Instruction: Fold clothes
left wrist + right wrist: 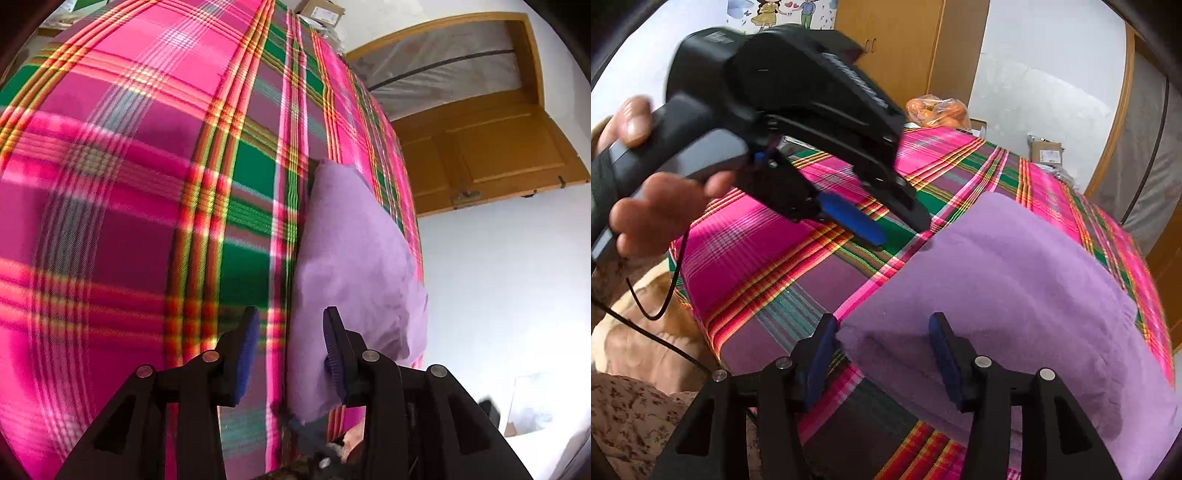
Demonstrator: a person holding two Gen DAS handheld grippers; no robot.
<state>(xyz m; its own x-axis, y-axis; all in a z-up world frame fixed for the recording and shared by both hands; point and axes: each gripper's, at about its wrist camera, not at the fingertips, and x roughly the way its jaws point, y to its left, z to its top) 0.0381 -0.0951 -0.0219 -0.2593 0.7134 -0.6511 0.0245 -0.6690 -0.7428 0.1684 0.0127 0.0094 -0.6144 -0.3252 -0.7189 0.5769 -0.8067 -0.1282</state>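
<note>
A folded purple cloth (354,266) (1015,288) lies flat on a bed under a pink, green and yellow plaid cover (129,184) (750,251). My left gripper (291,332) is open and straddles the cloth's long edge, one finger over the plaid and the other over the cloth. In the right wrist view a hand (639,206) holds the left gripper (901,232), its tips at the cloth's far left corner. The right gripper (882,332) is open over the near corner, with the cloth's edge lying loose between its blue pads (818,362).
A wooden door (498,147) stands past the bed's right edge. Cardboard boxes (1045,151) and a bag of oranges (938,110) sit beyond the far end, by a wardrobe (894,48). A black cable (657,314) hangs over a beige blanket (646,343) at the left.
</note>
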